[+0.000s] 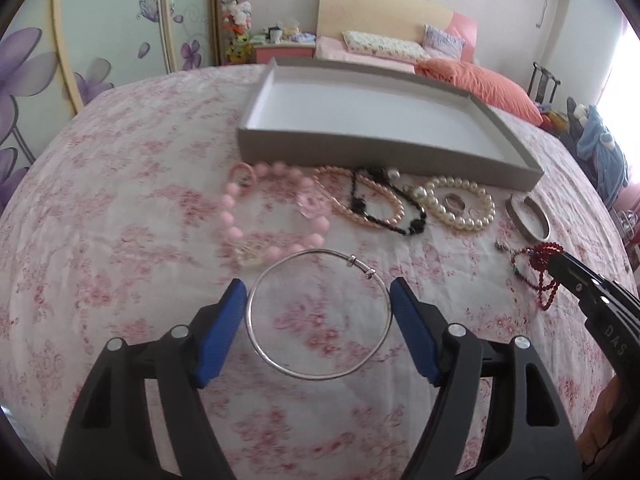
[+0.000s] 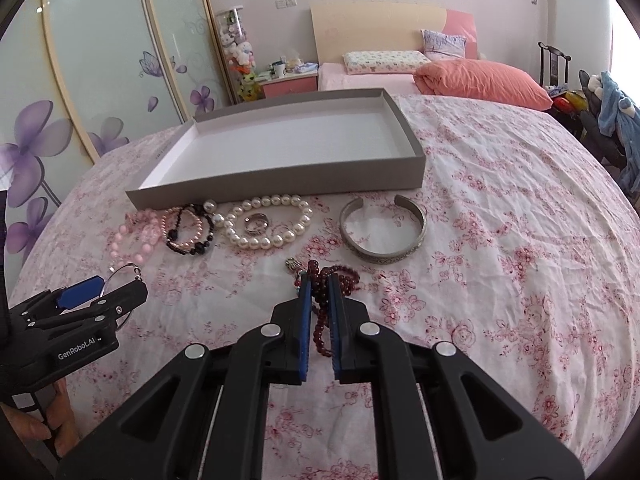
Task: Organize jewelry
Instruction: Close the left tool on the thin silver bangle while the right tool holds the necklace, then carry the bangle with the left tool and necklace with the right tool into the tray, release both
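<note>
A thin silver bangle (image 1: 318,314) lies on the floral bedspread between the spread blue pads of my left gripper (image 1: 319,296), which is open around it. My right gripper (image 2: 319,284) is shut on a dark red bead bracelet (image 2: 322,300); it also shows at the right of the left wrist view (image 1: 544,264). An empty grey tray (image 1: 360,146) (image 2: 280,188) sits behind a row of jewelry: a pink bead bracelet (image 1: 272,216), a peach pearl bracelet with a black bead strand (image 1: 372,204), a white pearl bracelet (image 2: 268,222) around a ring (image 2: 256,224), and a silver cuff (image 2: 382,230).
The bed surface (image 2: 500,240) stretches to the right of the cuff. An orange pillow (image 2: 480,80) and headboard lie beyond the tray. A wardrobe with purple flowers (image 2: 80,100) stands at left. A chair with blue clothes (image 2: 612,120) is at far right.
</note>
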### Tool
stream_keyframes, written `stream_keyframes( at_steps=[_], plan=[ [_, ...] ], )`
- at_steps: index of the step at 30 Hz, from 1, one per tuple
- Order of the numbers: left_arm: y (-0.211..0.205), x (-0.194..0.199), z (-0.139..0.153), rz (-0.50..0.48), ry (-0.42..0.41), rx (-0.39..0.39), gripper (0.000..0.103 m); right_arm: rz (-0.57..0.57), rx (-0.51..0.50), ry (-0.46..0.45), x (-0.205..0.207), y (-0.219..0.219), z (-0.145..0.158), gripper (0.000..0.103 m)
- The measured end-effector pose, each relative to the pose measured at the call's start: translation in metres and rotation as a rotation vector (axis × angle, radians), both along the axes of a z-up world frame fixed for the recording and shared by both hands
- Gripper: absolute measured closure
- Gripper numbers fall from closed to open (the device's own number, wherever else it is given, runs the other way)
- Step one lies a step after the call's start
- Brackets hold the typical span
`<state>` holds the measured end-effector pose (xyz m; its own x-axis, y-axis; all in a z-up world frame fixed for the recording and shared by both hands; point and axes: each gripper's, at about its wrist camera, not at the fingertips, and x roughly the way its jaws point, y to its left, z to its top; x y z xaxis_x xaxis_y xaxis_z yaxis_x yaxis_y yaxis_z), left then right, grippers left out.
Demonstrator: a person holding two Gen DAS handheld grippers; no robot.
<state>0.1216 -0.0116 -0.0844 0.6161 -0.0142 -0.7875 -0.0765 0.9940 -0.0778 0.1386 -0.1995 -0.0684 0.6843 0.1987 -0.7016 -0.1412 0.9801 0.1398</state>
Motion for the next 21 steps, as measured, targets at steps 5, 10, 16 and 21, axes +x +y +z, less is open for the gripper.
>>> stream_keyframes(
  at_steps=[5,10,16,21],
  plan=[
    [0.008,-0.013,0.016,0.014,-0.082,0.005,0.031,0.01,0.008,-0.059,-0.006,0.003,0.015,0.094],
    [0.007,-0.023,0.035,0.021,-0.175,0.032,0.031,0.017,0.018,-0.123,-0.01,0.004,0.032,0.094],
    [0.003,-0.031,0.057,0.013,-0.28,0.07,0.031,0.025,0.024,-0.183,-0.012,0.007,0.048,0.094],
    [-0.005,-0.033,0.072,0.001,-0.346,0.112,0.031,0.024,0.027,-0.224,-0.013,0.008,0.059,0.094]
  ],
)
